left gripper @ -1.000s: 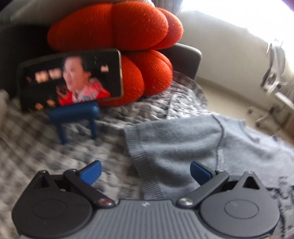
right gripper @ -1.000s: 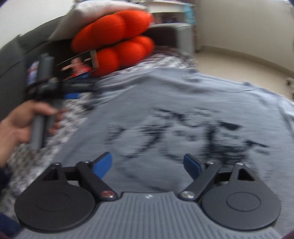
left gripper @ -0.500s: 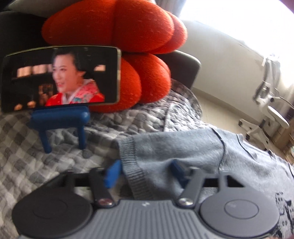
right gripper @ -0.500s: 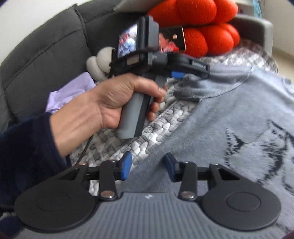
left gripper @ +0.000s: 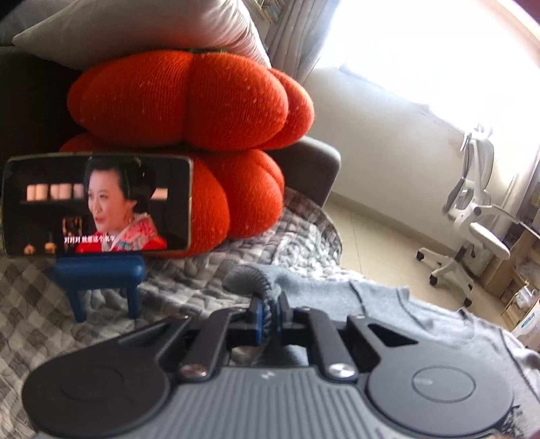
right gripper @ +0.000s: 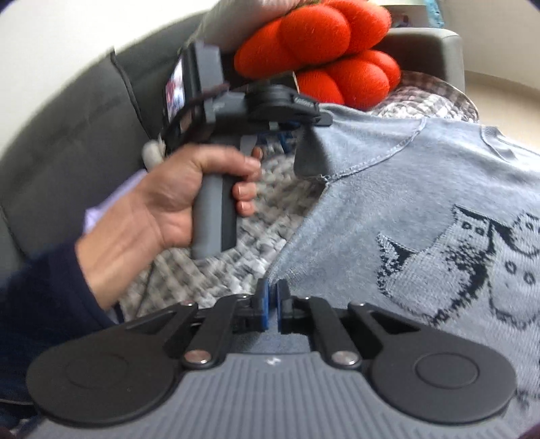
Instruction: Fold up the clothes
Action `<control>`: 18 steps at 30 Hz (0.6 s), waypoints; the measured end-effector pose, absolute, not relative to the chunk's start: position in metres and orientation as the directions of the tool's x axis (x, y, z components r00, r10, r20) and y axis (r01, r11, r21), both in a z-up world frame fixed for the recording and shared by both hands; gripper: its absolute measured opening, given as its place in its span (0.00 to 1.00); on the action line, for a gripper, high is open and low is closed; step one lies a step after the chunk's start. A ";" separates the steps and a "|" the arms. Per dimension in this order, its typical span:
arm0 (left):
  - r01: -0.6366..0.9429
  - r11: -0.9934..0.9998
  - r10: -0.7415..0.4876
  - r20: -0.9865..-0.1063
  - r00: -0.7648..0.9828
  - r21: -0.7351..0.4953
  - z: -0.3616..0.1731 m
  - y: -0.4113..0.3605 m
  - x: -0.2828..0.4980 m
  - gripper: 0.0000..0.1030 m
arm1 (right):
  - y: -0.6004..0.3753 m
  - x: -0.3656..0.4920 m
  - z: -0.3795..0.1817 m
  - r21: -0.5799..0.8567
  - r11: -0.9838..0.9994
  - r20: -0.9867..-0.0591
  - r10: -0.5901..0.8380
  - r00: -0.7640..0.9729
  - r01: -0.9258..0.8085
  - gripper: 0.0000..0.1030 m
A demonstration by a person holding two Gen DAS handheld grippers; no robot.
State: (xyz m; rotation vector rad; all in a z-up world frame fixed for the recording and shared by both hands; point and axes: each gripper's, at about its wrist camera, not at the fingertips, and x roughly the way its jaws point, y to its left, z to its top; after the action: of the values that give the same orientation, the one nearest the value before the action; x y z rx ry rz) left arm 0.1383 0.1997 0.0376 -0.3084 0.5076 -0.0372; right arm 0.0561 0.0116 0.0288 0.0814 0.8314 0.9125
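A grey-blue knit sweater (right gripper: 405, 189) with a dark owl pattern lies spread on a checked quilt (right gripper: 209, 270). My left gripper (left gripper: 270, 314) is shut on the ribbed sleeve cuff (left gripper: 260, 287) and lifts it off the quilt; it also shows in the right wrist view (right gripper: 303, 125), held by a hand, with the sleeve hanging from it. My right gripper (right gripper: 272, 304) is shut on the sweater's lower left edge (right gripper: 287, 263).
A phone (left gripper: 98, 206) playing video stands on a blue stand (left gripper: 101, 273) on the quilt. Orange pumpkin cushions (left gripper: 189, 101) and a grey pillow (left gripper: 141, 30) lean on the dark sofa back. A white office chair (left gripper: 472, 216) stands on the floor at right.
Both grippers went from open to shut. The left closed on the sleeve cuff and raised it; the right moved to the sweater's side edge and closed on it.
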 end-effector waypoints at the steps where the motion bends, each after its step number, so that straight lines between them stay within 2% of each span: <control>1: -0.038 0.952 -0.114 -0.463 0.879 -0.305 0.041 0.199 0.137 0.07 | 0.005 0.056 0.030 0.417 0.627 -0.589 0.738 0.329 -0.658 0.05; 9: 0.032 0.952 -0.158 -0.399 0.903 -0.304 0.077 0.166 0.131 0.07 | -0.048 0.063 0.012 0.640 0.574 -0.486 0.817 0.309 -0.510 0.06; 15: 0.104 0.955 -0.210 -0.385 0.899 -0.278 0.099 0.123 0.131 0.07 | -0.095 0.055 0.007 0.714 0.556 -0.439 0.829 0.345 -0.426 0.06; 18: 0.135 0.961 -0.226 -0.399 0.889 -0.243 0.101 0.096 0.133 0.07 | -0.113 0.053 0.002 0.718 0.572 -0.448 0.816 0.366 -0.396 0.06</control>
State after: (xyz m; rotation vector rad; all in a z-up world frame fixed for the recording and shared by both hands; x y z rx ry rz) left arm 0.1329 0.0961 0.1014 -0.2120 0.4383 -0.1892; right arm 0.0526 -0.1126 0.0019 0.5509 0.8852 0.8311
